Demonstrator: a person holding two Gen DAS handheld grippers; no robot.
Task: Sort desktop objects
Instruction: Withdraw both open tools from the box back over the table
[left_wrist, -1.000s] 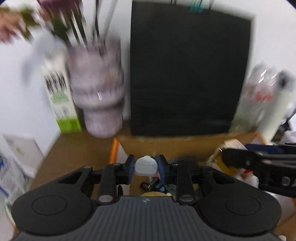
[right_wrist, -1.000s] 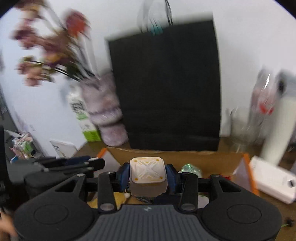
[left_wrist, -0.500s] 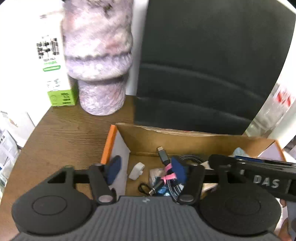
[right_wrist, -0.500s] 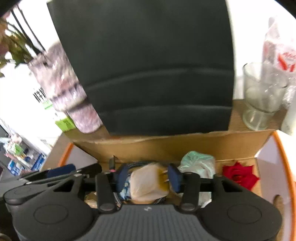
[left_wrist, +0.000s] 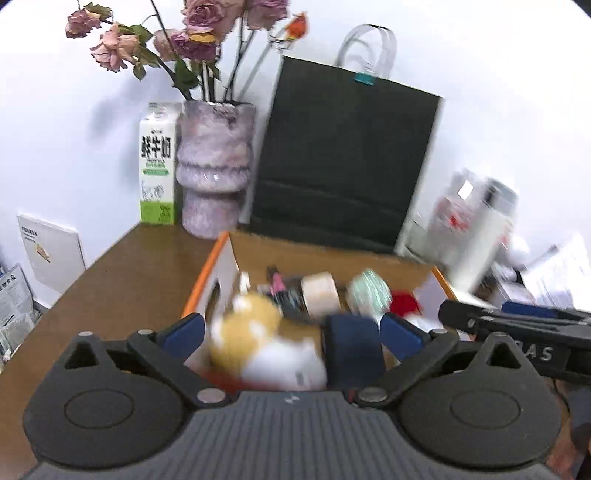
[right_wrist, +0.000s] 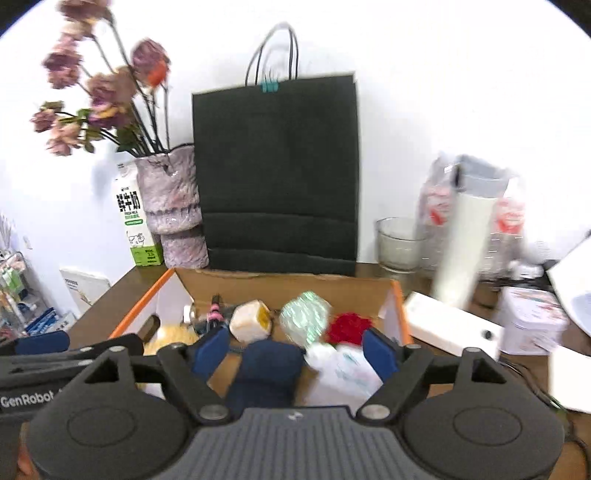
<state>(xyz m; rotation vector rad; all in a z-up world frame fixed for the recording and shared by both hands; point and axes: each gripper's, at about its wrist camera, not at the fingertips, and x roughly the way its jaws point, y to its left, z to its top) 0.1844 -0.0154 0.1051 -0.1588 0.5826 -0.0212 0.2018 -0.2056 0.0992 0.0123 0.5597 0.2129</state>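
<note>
An orange-edged cardboard box (right_wrist: 397, 295) (left_wrist: 207, 273) sits on the brown desk and holds a cream charger (right_wrist: 250, 320) (left_wrist: 320, 295), a small white item (right_wrist: 187, 313), a pink-tied cable (right_wrist: 214, 314), a green wrapped ball (right_wrist: 304, 319) (left_wrist: 369, 291), a red flower (right_wrist: 349, 326), a yellow plush (left_wrist: 243, 328) and a dark blue object (right_wrist: 267, 373) (left_wrist: 351, 350). My left gripper (left_wrist: 291, 332) is open and empty above the box's near side. My right gripper (right_wrist: 295, 350) is open and empty above the box's near edge.
Behind the box stand a black paper bag (right_wrist: 277, 173), a purple vase of dried roses (right_wrist: 173, 210) and a milk carton (right_wrist: 136, 225). A glass bowl (right_wrist: 400, 243), plastic bag (right_wrist: 472, 206) and white boxes (right_wrist: 454, 325) crowd the right.
Both grippers released their items into the box, the left the small white piece and the right the cream charger, then opened wide and pulled back and up from the box.
</note>
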